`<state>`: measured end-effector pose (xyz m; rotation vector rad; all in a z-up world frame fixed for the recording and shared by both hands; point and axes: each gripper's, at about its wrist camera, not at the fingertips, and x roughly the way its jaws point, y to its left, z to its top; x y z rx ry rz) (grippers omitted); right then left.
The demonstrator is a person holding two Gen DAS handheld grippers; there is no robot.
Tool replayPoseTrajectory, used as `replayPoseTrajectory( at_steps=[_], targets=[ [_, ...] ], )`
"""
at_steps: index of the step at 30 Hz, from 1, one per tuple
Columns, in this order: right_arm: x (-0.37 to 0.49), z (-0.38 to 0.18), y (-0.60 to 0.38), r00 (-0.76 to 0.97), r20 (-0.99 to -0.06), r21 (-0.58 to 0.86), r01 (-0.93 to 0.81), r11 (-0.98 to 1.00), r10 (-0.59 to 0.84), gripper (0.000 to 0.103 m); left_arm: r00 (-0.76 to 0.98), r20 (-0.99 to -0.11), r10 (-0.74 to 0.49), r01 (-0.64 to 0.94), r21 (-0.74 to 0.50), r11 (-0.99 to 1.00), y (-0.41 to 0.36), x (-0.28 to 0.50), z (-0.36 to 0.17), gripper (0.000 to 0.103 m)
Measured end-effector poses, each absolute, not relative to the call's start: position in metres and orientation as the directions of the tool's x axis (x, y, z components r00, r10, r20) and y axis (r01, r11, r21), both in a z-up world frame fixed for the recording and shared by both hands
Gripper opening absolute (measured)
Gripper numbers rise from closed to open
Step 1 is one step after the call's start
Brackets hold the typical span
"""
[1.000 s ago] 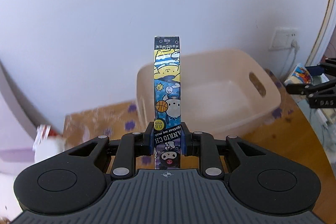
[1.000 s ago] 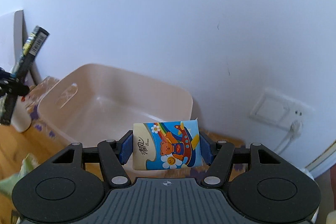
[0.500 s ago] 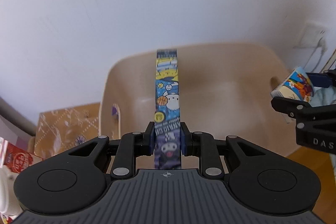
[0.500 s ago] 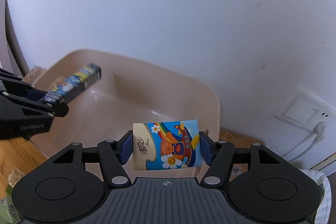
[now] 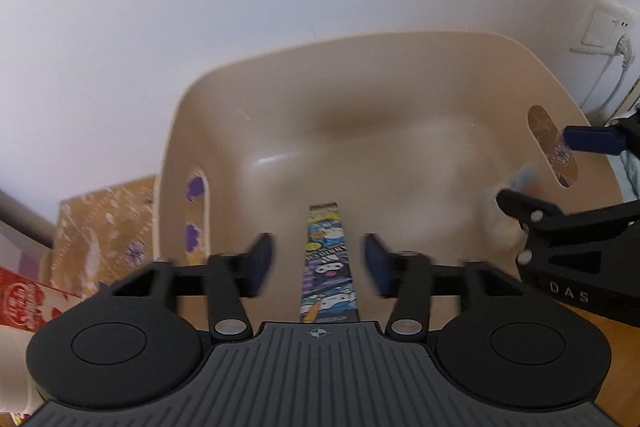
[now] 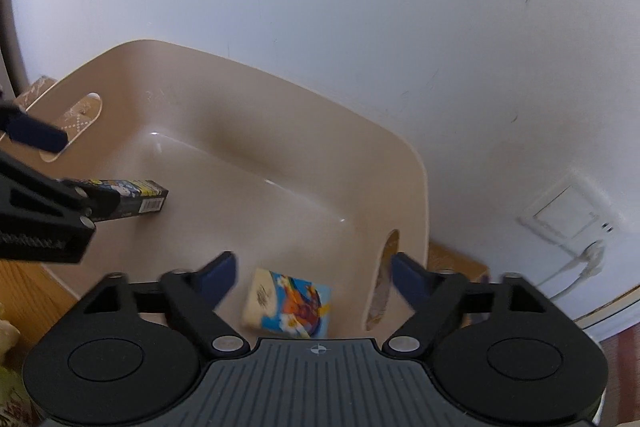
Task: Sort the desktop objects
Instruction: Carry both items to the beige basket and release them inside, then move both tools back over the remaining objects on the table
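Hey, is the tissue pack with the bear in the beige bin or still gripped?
In the bin: the tissue pack lies loose between the right gripper pads, untouched.

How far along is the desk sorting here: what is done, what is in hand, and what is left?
Done: both items were carried over the beige bin. In hand: the left gripper and right gripper have just been opening; the cartoon pen box and the tissue pack sit loose between the open jaws, dropping into the bin. Left: a red package beside the bin may still need sorting.
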<state>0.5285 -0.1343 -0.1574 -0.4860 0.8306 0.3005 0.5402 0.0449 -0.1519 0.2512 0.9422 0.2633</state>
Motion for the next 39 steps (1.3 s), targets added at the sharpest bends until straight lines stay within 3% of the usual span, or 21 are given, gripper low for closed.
replayPoseTrajectory(
  at_steps=[5, 16, 22, 30, 39],
  targets=[
    [0.508, -0.14, -0.141, 0.665, -0.741, -0.298, -0.441, 0.846, 0.086, 0.103, 0.6, -0.735, 0.317, -0.106, 0.319, 0.942, 0.047, 0.525, -0.138, 0.066],
    [0.456, -0.093, -0.153, 0.691, -0.708, -0.237, -0.43, 0.871, 0.149, 0.103, 0.611, -0.73, 0.307, -0.179, 0.25, 0.951, 0.064, 0.46, -0.11, 0.071],
    [0.418, -0.072, -0.171, 0.697, -0.697, -0.208, -0.424, 0.882, 0.17, 0.103, 0.641, -0.697, 0.322, -0.175, 0.276, 0.945, 0.059, 0.399, -0.088, 0.072],
    [0.371, -0.079, -0.203, 0.669, -0.726, -0.168, -0.395, 0.903, 0.158, 0.103, 0.629, -0.704, 0.33, -0.16, 0.298, 0.941, 0.063, 0.349, -0.089, 0.072],
    [0.33, -0.129, -0.228, 0.582, -0.803, -0.124, -0.369, 0.921, 0.126, 0.103, 0.546, -0.773, 0.323, -0.122, 0.308, 0.944, 0.066, 0.316, -0.135, 0.072]
  ],
)
